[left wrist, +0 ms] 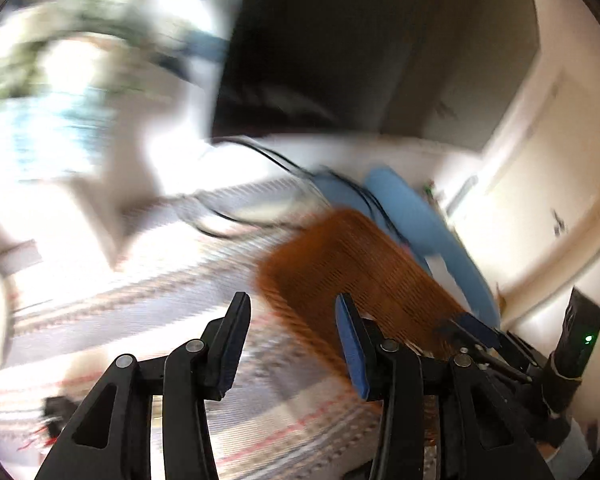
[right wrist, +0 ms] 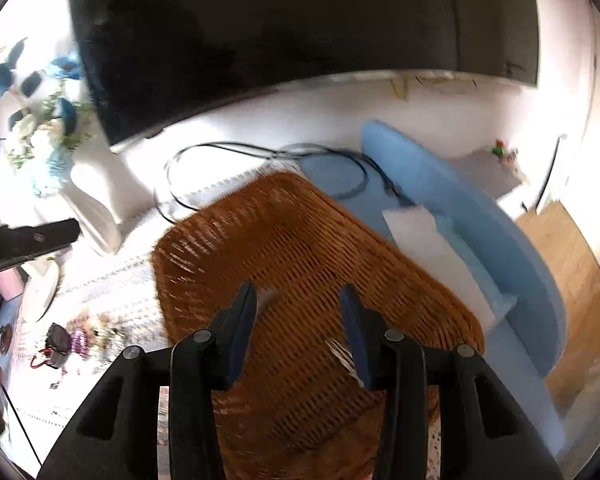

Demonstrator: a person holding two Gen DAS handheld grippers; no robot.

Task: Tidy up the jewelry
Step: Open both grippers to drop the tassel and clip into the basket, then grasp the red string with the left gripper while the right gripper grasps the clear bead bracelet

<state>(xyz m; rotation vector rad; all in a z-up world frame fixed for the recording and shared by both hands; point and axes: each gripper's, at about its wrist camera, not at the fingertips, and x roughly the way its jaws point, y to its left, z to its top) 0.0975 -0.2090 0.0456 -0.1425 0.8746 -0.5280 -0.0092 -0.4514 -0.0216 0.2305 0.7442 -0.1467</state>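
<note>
Jewelry lies well left of the parted right claw.

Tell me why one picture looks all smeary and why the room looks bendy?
Left wrist view: the striped cloth and the plant are streaked by motion blur, and the window side is washed out white. Right wrist view: sharper, the wicker tray only slightly smeared. Both views: the round lens curves straight edges and darkens the corners.

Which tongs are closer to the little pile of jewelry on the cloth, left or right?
Left, probably. The left tongs sit above the jewelry at the cloth's left; the right tongs hover over the wicker mat beside it.
</note>
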